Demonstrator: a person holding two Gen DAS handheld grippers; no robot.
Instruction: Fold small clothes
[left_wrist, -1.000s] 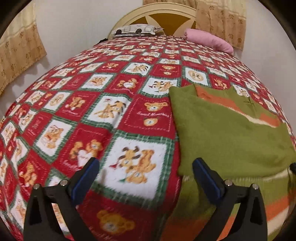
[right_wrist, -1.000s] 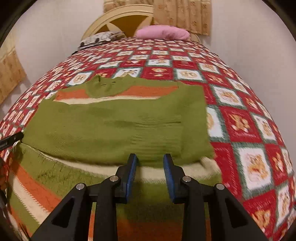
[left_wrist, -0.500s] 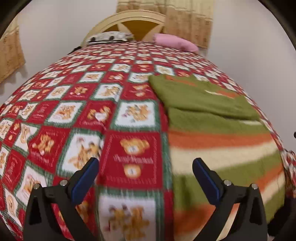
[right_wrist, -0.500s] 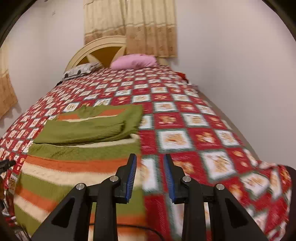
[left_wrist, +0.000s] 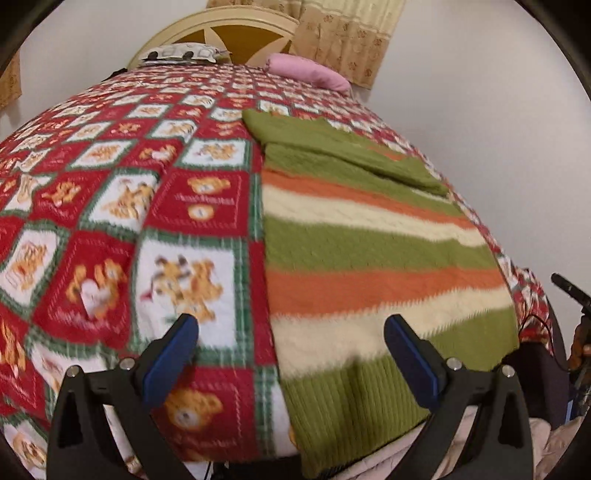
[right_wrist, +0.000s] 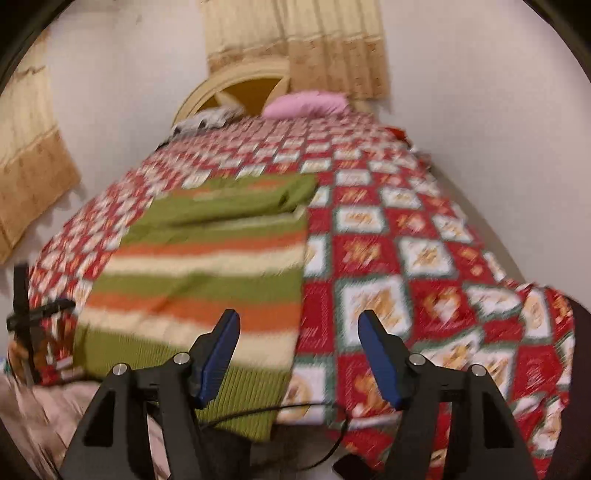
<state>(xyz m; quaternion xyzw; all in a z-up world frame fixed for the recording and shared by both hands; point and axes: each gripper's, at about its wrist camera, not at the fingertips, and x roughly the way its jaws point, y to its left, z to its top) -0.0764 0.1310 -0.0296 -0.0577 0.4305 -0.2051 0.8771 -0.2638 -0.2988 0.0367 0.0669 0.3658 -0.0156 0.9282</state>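
A green, orange and cream striped sweater (left_wrist: 369, 258) lies flat on the bed, its sleeves folded across the upper part and its ribbed hem hanging over the near edge. It also shows in the right wrist view (right_wrist: 207, 266). My left gripper (left_wrist: 291, 354) is open and empty, held above the sweater's lower left corner. My right gripper (right_wrist: 299, 354) is open and empty, held above the sweater's lower right edge near the hem.
The bed has a red teddy-bear patterned blanket (left_wrist: 110, 206), also seen in the right wrist view (right_wrist: 424, 258). A pink pillow (left_wrist: 306, 70) and a patterned pillow (left_wrist: 181, 53) lie at the headboard. A wall runs along the bed's right side. A black cable (right_wrist: 295, 410) hangs below.
Both grippers have pulled back from the folded sleeves to the near end of the bed. The right gripper, nearly shut before, has opened wide. The left gripper stayed open.
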